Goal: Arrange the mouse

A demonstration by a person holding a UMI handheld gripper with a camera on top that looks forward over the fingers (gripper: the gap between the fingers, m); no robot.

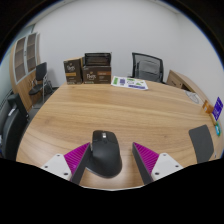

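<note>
A black computer mouse [104, 153] lies on the wooden table [120, 110] near its front edge, pointing away from me. My gripper [112, 156] is open with the mouse standing between its fingers. The left pad [78, 156] is close against the mouse's left side. The right pad [149, 158] is apart from it, with bare table showing in the gap. The mouse rests on the table.
Cardboard boxes [86, 70] and papers with a green item [129, 82] sit at the table's far side. Black chairs stand at the far side [148, 66], at the left [12, 125] and at the near right [202, 143]. A blue item [219, 103] lies at the right edge.
</note>
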